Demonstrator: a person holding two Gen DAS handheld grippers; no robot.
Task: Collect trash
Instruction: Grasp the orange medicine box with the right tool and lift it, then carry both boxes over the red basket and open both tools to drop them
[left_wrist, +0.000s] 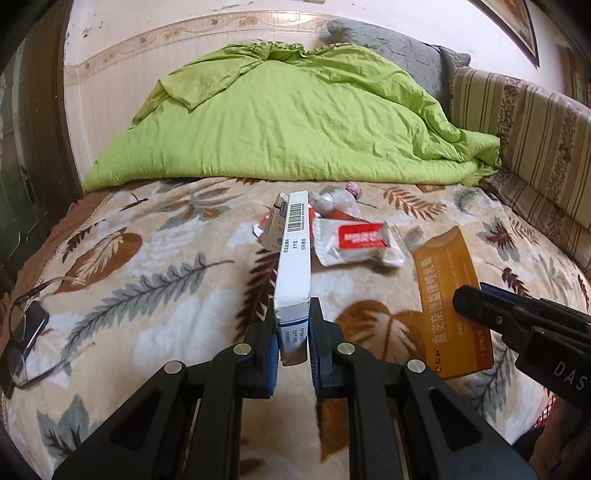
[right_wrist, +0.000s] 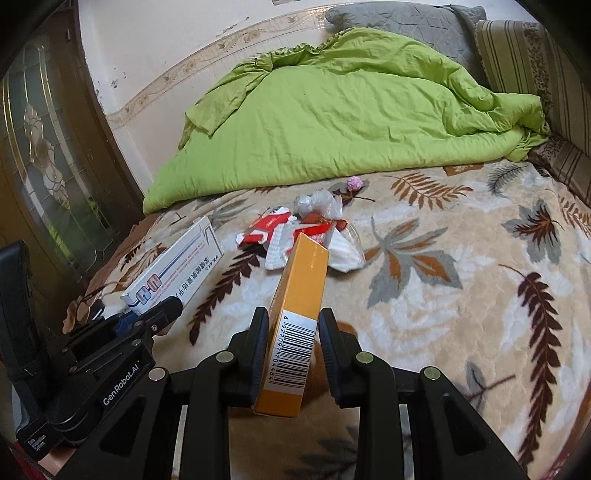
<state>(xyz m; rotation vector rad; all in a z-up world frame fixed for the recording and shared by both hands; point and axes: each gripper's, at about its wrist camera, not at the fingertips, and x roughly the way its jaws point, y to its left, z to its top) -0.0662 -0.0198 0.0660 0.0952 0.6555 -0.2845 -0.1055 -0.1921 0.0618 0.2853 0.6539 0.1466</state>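
My left gripper (left_wrist: 293, 332) is shut on the near end of a long white box (left_wrist: 295, 258) with a barcode, held on edge and pointing away over the bed. My right gripper (right_wrist: 293, 332) is shut on an orange box (right_wrist: 301, 291), also on edge with its barcode facing up. Each view shows the other side: the orange box (left_wrist: 448, 288) in the right gripper (left_wrist: 476, 295), the white box (right_wrist: 177, 266) in the left gripper (right_wrist: 166, 308). Further out lie red-and-white wrappers (right_wrist: 280, 232), crumpled clear plastic (right_wrist: 317, 203), a small torn box (left_wrist: 275, 225) and a pink ball (right_wrist: 355, 182).
The leaf-patterned blanket (right_wrist: 443, 295) covers the bed. A green quilt (left_wrist: 288, 118) is heaped at the far side, with a grey pillow (left_wrist: 388, 40) behind it. Glasses (left_wrist: 26, 332) lie at the left edge. A striped headboard (left_wrist: 535, 125) runs along the right, and a dark door (right_wrist: 44, 166) stands on the left.
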